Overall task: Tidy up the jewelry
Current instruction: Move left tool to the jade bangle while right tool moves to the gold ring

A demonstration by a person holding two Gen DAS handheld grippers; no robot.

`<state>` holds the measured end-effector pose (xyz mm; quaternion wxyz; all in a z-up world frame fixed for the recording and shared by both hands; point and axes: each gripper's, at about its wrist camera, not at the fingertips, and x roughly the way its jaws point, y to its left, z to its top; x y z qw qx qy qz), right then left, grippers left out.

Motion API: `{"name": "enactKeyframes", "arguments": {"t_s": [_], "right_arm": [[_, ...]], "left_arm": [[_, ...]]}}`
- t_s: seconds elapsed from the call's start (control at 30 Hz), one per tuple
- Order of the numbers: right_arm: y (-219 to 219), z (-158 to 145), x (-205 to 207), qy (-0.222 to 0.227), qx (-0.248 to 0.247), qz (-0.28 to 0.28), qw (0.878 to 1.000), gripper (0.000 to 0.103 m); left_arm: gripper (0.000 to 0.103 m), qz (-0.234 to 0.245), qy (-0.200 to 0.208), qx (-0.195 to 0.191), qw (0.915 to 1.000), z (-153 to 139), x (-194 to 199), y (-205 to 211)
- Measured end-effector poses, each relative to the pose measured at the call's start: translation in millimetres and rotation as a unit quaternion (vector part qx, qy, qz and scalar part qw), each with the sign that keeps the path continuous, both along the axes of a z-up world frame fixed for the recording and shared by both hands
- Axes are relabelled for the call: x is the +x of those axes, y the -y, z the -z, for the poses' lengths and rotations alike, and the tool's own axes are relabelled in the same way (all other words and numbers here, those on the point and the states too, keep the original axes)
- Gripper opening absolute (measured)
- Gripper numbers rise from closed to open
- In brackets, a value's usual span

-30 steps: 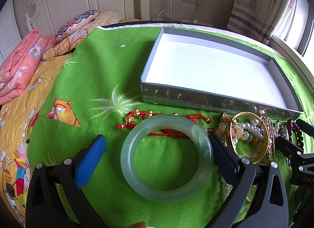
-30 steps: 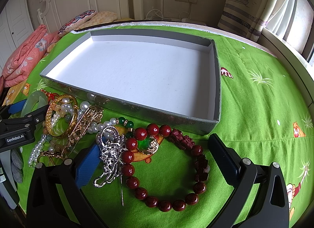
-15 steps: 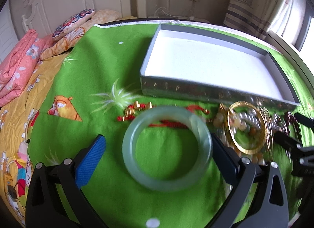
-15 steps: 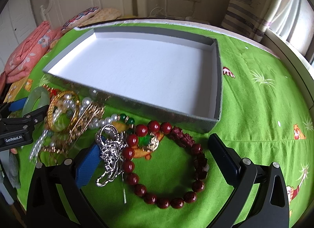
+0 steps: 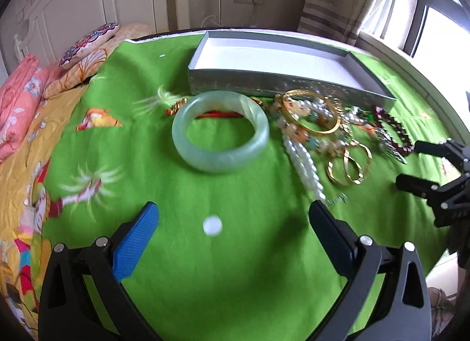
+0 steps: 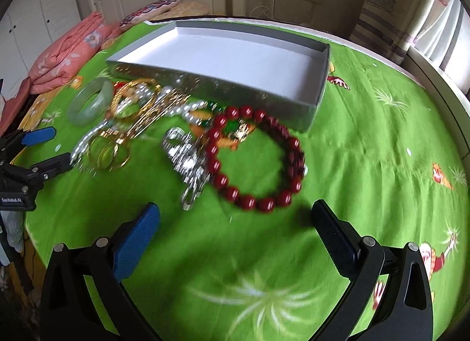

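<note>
Fingers of the left gripper [image 5: 232,223] stood wide apart with nothing between them, above bare green sheet [image 5: 235,267]. The jade bangle [image 5: 220,131] lay flat on the sheet ahead of them, clear of both fingers, just in front of the box [image 5: 264,84] and partly over a red cord bracelet [image 5: 217,113]. To its right lay a tangle of jewelry: a gold bangle [image 5: 311,115] over mixed beads, a pearl strand [image 5: 305,165] and two gold rings [image 5: 349,165].

The right gripper [image 6: 235,223] was likewise spread and empty, its fingers over the sheet. Just ahead of them lay the red bead bracelet [image 6: 255,162], with a silver piece [image 6: 188,162] touching its left side and a green-and-gold pendant [image 6: 235,131] near its top. Farther left lay the pearls, the gold pieces and the jade bangle, with the left gripper showing at the left edge of this view.

The box sat on the sheet beyond the jewelry, its white floor bare. Pink bedding [image 6: 64,53] and a patterned pillow [image 5: 88,44] lay at the head of the bed. Both views were somewhat blurred.
</note>
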<state>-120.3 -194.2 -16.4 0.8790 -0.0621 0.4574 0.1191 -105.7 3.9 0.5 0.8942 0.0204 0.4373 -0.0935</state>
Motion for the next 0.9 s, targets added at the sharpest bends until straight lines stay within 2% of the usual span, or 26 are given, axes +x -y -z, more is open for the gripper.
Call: {"name": "enactKeyframes", "arguments": {"t_s": [0.2,0.27,0.33,0.4,0.47,0.53,0.7,0.8,0.9], "right_arm": [[-23,-8,-22,0.024,0.03,-0.059,0.997,0.097],[-35,-13,-24,0.033,0.042,-0.076,0.996,0.08],[-49,-15,-21,0.034,0.047,-0.094,0.994,0.074],[-62,-13,-19,0.032,0.032,-0.106,0.993,0.07],[-71,-12,-16,0.029,0.028,-0.112,0.993,0.06],[-75,-11,-10,0.026,0.033,-0.109,0.993,0.056],[-87,-11,4,0.02,0.036,-0.094,0.995,0.056],[-95,-9,11,0.025,0.021,-0.086,0.996,0.056],[-97,-7,14,0.029,0.013,-0.081,0.996,0.056]], "left_arm": [[0.101,-0.016,0.009,-0.003,0.9998,-3,-19,-14],[0.1,-0.021,0.01,-0.008,0.9997,-3,-23,-21],[0.1,-0.025,0.009,-0.01,0.9996,-3,-25,-30],[0.099,-0.026,0.008,-0.009,0.9996,-2,-26,-36],[0.097,-0.024,0.012,-0.005,0.9996,-1,-30,-39],[0.096,-0.021,0.016,-0.001,0.9996,-1,-32,-40],[0.093,-0.012,0.023,0.007,0.9996,0,-34,-35],[0.087,-0.003,0.026,0.01,0.9996,-3,-31,-31],[0.086,0.005,0.035,0.023,0.9991,-9,-25,-26]]}}
